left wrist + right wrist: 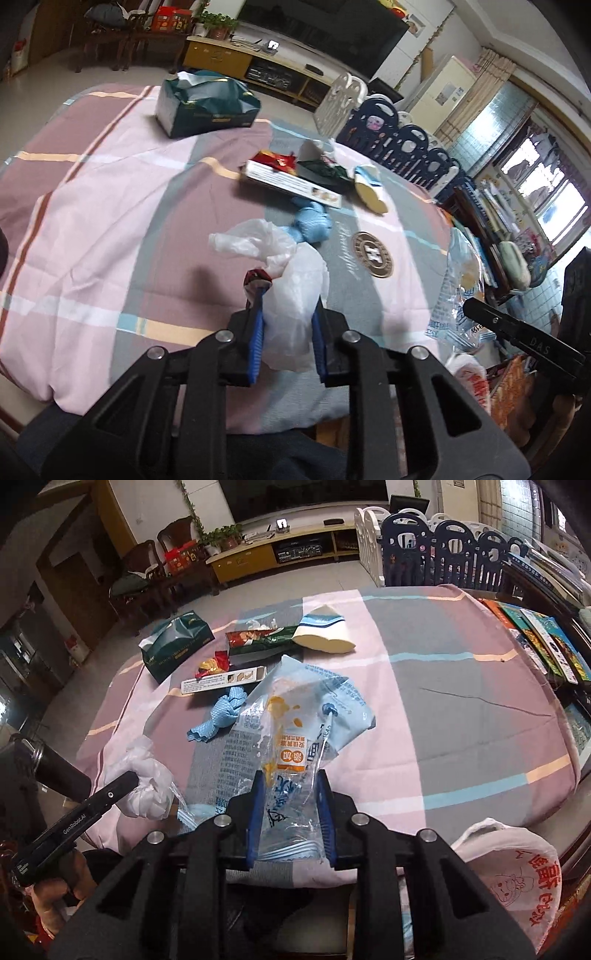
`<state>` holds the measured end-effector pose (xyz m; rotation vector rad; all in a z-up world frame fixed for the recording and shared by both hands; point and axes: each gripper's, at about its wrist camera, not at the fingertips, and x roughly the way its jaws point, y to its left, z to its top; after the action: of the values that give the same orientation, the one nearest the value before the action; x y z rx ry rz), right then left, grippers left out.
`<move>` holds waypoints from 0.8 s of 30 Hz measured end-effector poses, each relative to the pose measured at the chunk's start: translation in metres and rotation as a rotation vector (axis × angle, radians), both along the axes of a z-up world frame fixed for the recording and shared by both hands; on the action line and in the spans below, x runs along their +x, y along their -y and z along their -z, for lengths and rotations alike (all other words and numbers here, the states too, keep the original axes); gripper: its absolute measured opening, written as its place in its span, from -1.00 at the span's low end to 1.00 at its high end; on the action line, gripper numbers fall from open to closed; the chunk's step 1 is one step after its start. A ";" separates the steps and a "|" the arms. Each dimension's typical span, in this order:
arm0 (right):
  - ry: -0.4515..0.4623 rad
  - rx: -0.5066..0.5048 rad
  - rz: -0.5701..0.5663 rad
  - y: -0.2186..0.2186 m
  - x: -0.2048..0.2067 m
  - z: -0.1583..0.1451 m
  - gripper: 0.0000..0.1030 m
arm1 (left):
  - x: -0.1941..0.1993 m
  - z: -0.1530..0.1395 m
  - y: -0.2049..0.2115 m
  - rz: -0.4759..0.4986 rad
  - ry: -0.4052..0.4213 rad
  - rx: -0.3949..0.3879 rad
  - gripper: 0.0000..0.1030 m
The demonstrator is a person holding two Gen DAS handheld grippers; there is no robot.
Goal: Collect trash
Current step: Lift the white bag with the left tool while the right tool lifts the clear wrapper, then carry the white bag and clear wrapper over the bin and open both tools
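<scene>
The white bag (pixel 291 291) and the printed blue-and-clear wrapper (pixel 295 734) are both being lifted off the near edge of the checked cloth (pixel 110 229), so the step in hand looks like pick-up, and next each piece probably needs carrying to the white printed sack (pixel 517 871) hanging just off that near edge. The left gripper (pixel 288 314) is clamped on the white bag, its jaws narrow with crumpled plastic bulging between them, and the right gripper (pixel 291 797) is likewise pinched on the wrapper. Farther in on the cloth the blue rag (pixel 221 716), snack packets (pixel 255 638) and green tissue box (pixel 177 642) lie uncollected.
</scene>
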<state>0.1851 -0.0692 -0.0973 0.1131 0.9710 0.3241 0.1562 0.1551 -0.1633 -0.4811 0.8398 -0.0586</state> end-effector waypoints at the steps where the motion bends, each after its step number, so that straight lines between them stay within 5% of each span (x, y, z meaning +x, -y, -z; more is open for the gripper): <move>1: 0.005 0.001 0.004 0.006 -0.005 -0.003 -0.46 | -0.001 -0.001 0.005 -0.004 -0.013 0.043 -0.55; 3: 0.010 -0.006 0.009 0.016 -0.015 -0.004 -0.46 | 0.004 0.000 0.019 -0.043 -0.092 0.234 -0.49; 5: 0.003 -0.025 0.010 0.021 -0.022 0.003 -0.46 | 0.013 0.003 0.029 -0.058 -0.173 0.335 -0.15; 6: -0.008 -0.031 0.013 0.023 -0.024 0.008 -0.46 | 0.019 0.005 0.034 -0.021 -0.192 0.315 0.19; 11: -0.067 0.016 0.050 0.032 -0.026 0.021 -0.46 | 0.014 0.001 0.037 0.126 -0.071 -0.007 0.33; 14: -0.043 -0.005 0.045 0.030 -0.026 0.016 -0.46 | 0.005 0.001 0.009 0.029 -0.054 -0.013 0.34; 18: -0.036 -0.017 0.034 0.027 -0.027 0.017 -0.46 | -0.006 0.013 -0.042 -0.136 -0.068 -0.138 0.34; 24: -0.063 -0.021 0.017 0.020 -0.024 0.030 -0.46 | 0.026 0.023 -0.021 -0.079 -0.138 -0.118 0.49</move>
<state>0.1612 -0.0896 -0.1273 0.1127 1.0353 0.2965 0.1821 0.1766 -0.1860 -0.6341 0.9551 -0.0020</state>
